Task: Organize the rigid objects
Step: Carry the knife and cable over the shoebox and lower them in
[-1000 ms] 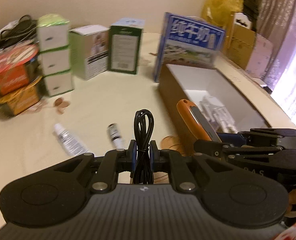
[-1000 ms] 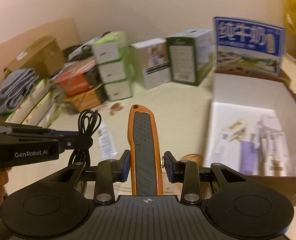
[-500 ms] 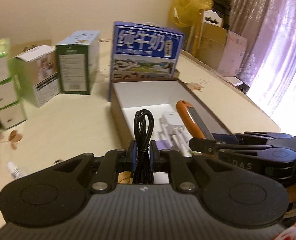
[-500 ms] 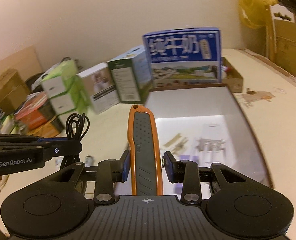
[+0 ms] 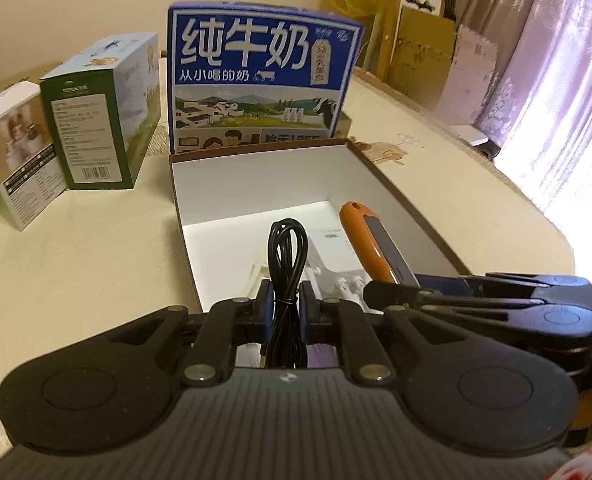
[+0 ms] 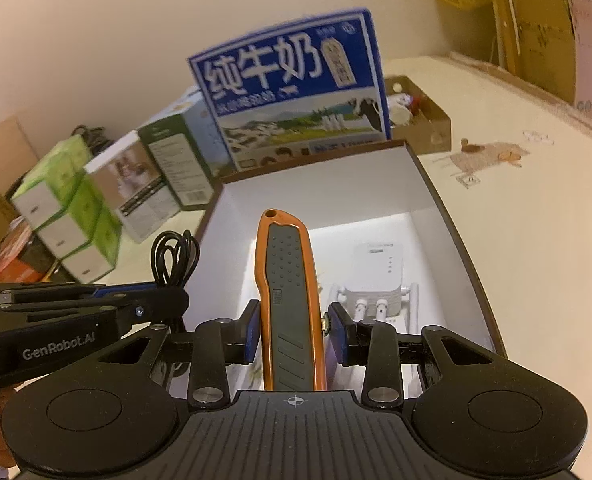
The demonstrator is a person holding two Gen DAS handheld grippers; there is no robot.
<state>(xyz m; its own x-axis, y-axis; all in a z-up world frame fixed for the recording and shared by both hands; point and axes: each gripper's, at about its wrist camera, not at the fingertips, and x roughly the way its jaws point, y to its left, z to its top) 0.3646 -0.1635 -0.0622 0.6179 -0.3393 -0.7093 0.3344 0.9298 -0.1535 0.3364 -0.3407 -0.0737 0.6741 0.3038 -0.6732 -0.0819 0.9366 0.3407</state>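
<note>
My left gripper (image 5: 287, 307) is shut on a coiled black cable (image 5: 288, 256), held upright over the near end of an open white-lined box (image 5: 256, 184). My right gripper (image 6: 294, 330) is shut on an orange and grey utility knife (image 6: 290, 288), which points forward over the same box (image 6: 335, 184). Each gripper shows in the other's view: the right one (image 5: 391, 290) with the knife (image 5: 365, 238) at the right, the left one (image 6: 176, 300) with the cable (image 6: 174, 256) at the left. A white router (image 6: 375, 276) lies on the box floor.
A blue milk carton (image 5: 260, 76) stands right behind the box. Green and white cartons (image 5: 104, 116) stand to its left, and a small brown tray (image 6: 419, 120) with oddments sits behind at the right. Cardboard boxes (image 5: 427, 52) and a curtain (image 5: 555, 80) line the table's far right edge.
Both grippers have swung to the right across the table, from beside the box to over its open top. The cable and the knife stayed gripped. The small bottles on the table have left the view.
</note>
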